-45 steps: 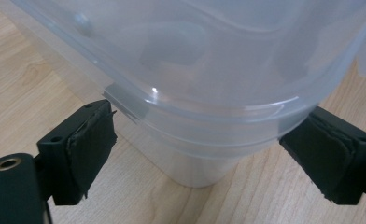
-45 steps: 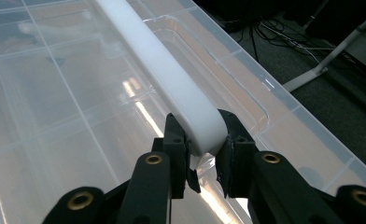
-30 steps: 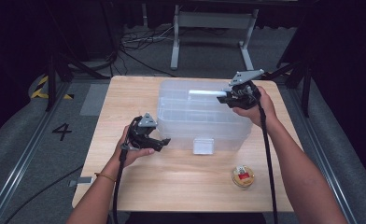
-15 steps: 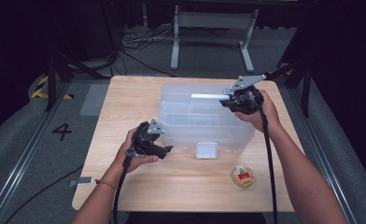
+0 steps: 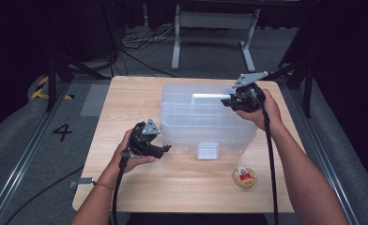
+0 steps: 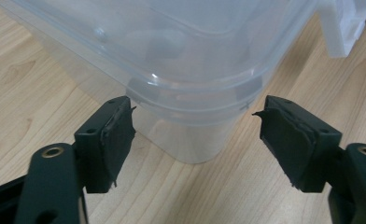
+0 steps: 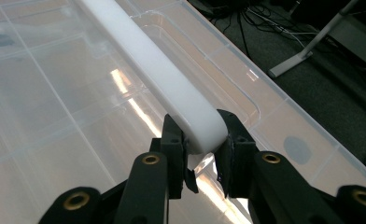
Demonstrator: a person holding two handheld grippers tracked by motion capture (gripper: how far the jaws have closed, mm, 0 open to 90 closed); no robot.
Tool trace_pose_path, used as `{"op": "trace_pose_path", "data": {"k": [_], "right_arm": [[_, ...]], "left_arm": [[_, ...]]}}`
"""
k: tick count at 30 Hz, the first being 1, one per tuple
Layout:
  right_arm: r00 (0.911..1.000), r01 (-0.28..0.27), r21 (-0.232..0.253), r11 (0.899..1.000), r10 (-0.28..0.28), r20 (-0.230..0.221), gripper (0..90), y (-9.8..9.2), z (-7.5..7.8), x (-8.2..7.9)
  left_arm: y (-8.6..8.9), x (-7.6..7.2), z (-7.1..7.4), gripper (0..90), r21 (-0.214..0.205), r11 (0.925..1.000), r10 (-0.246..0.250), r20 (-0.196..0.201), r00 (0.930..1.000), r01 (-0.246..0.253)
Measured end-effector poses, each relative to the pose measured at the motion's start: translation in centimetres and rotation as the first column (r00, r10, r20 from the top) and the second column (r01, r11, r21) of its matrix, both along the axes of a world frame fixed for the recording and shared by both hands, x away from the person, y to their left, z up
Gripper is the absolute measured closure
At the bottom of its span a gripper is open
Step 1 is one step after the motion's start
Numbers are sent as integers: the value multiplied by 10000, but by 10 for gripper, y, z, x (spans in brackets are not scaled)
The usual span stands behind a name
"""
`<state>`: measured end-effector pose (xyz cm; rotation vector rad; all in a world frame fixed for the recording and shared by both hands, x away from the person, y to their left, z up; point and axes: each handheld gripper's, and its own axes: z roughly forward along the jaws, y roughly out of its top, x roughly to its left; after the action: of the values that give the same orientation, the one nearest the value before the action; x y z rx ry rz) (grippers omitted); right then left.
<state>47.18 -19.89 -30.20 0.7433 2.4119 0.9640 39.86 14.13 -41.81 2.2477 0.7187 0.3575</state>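
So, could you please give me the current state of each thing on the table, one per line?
Clear plastic box: lid on, standing flat on the table.
White handle: clamped at its end by the right gripper.
Front latch: flipped outward, hanging open.
Right gripper: shut on the handle.
Left gripper: open, jaws have just been closing, either side of the box's corner, not pressing.
Small round tin: lying flat, untouched.

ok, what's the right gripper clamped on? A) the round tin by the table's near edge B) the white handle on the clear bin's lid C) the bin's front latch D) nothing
B: in the right gripper view the right gripper has both jaws pressed on the end of the white handle on the clear bin.
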Motion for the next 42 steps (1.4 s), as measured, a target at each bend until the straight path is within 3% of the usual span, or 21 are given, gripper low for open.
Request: {"op": "trace_pose_path", "data": {"k": [3,8,19,25,26,28,32,38,40,42], "right_arm": [[9997,179,8,9998,-179,-149,750,1,4,2],[9990,306,-51,9995,-308,-330,749,3,8,4],[9951,628,-123,9980,-635,-757,744,5,17,10],[9936,750,-125,9971,-758,-833,739,5,21,13],[9936,750,-153,9971,-760,-840,738,5,22,14],[9932,769,-153,9969,-780,-860,735,5,23,15],[9921,856,-309,9958,-881,-896,729,6,26,17],[9928,952,-463,9944,-982,-680,722,4,27,16],[9937,969,-303,9948,-984,-533,640,3,26,13],[9960,828,-256,9962,-836,-302,667,0,29,10]], "left_arm": [[6,-4,7,295,-569,9984,91,272,9996,-76],[11,-6,13,330,-1117,9934,305,477,9984,-250],[10,-6,13,415,-1392,9900,314,573,9979,-232],[13,-6,15,499,-1947,9806,332,446,9985,-239],[15,-6,16,499,-2140,9764,401,408,9984,-304],[17,-5,17,584,-2263,9730,569,468,9973,-449],[18,-4,16,606,-2563,9650,659,347,9972,-549],[12,-3,15,741,-2346,9673,1151,683,9910,-962],[12,-3,15,811,-2220,9690,1296,849,9879,-1080],[11,-3,15,852,-2088,9715,1347,966,9862,-1123]]}}
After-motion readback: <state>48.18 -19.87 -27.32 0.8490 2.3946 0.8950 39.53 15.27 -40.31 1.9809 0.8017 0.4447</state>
